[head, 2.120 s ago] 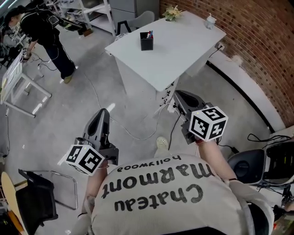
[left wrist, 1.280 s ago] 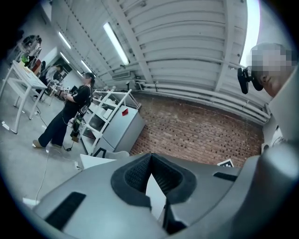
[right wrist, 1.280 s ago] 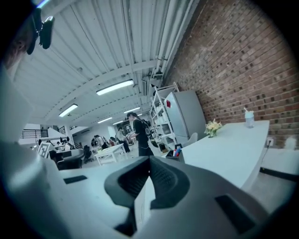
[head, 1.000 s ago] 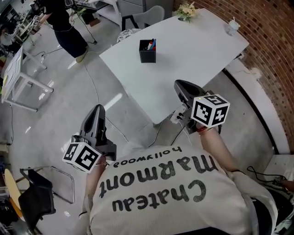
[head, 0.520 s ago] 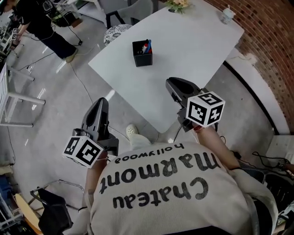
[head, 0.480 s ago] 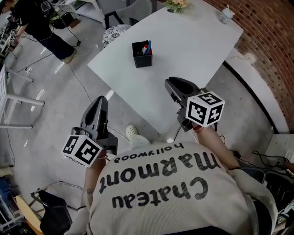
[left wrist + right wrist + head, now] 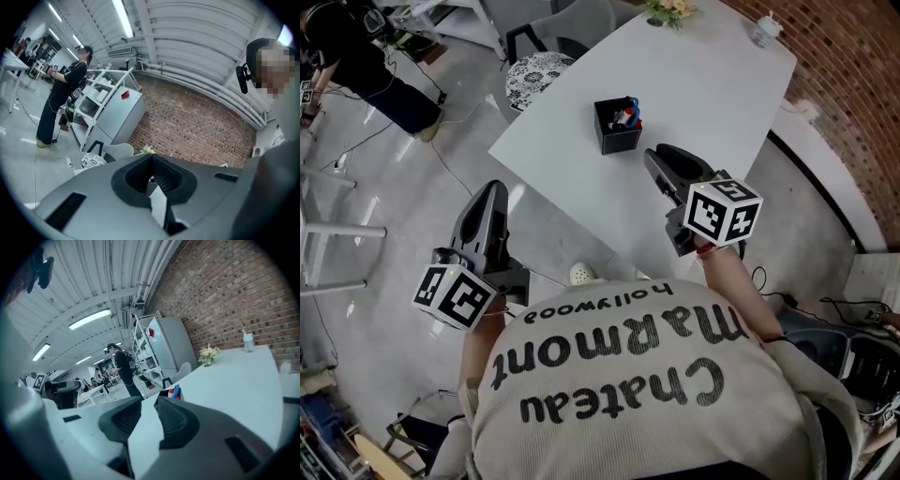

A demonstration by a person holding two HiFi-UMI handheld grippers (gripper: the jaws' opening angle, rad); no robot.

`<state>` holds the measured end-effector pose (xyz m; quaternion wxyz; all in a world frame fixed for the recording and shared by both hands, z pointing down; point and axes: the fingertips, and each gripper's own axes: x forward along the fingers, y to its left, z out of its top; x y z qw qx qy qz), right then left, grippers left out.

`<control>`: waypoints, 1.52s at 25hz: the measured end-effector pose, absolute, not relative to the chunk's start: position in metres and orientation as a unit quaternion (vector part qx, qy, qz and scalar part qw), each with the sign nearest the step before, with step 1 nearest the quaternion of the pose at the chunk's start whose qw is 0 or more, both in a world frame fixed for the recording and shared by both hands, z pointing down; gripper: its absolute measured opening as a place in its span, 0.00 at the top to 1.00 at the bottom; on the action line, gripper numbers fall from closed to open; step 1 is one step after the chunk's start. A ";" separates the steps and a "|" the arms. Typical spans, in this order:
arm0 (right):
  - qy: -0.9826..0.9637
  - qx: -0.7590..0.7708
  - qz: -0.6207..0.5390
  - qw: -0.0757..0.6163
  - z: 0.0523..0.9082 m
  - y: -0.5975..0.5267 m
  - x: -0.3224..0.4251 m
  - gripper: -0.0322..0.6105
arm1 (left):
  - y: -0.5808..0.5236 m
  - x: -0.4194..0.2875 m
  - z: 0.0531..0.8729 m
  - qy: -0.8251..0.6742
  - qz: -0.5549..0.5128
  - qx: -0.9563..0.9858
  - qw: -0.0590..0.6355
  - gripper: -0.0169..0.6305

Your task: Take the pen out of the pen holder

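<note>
Right gripper [image 7: 655, 158]: the jaws are opening, with a clear gap from root to tip in the right gripper view [image 7: 149, 404]. Nothing is between them; only the white counter [image 7: 712, 75] shows through the gap. The gripper is over the near part of the counter and points at the black square pen holder [image 7: 617, 129], which is just beyond its tips and not touched. Its cube with square markers [image 7: 724, 211] sits at the rear, above the wearer's forearm.

Left gripper [image 7: 492, 188]: the jaws are closed, tips together, with nothing between them in the left gripper view [image 7: 151, 158]. The gripper is off the counter's near-left edge, above the grey floor [image 7: 384, 187], well apart from the pen holder.

Pen holder: it stands upright on the counter, toward the near-left side. The red and blue pens [image 7: 628, 114] stand inside it, tops above the rim. In the right gripper view the pens [image 7: 175, 391] show just above the right jaw, which covers most of the holder.

Surroundings: a small bunch of pale flowers [image 7: 666, 9] and a small clear bottle [image 7: 764, 28] are at the counter's far end. A red brick wall [image 7: 853, 84] runs along the right.
</note>
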<state>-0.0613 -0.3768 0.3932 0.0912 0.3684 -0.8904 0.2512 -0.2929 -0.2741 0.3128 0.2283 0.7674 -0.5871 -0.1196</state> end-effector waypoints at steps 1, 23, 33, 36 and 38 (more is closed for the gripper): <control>-0.888 0.375 0.251 0.093 0.395 -0.381 -0.066 0.77 | -0.278 -0.302 0.315 -0.586 -0.120 0.768 0.231 0.97; -0.837 0.451 0.272 0.146 0.454 -0.441 -0.114 0.74 | -0.343 -0.389 0.358 -0.551 -0.113 0.781 0.271 0.97; -0.835 0.448 0.273 0.166 0.467 -0.450 -0.122 0.74 | -0.343 -0.402 0.367 -0.562 -0.112 0.772 0.276 0.97; -0.832 0.448 0.279 0.169 0.470 -0.452 -0.125 0.74 | -0.343 -0.408 0.365 -0.567 -0.110 0.770 0.273 0.97; -0.829 0.451 0.281 0.175 0.472 -0.453 -0.126 0.75 | -0.341 -0.412 0.367 -0.570 -0.110 0.766 0.276 0.97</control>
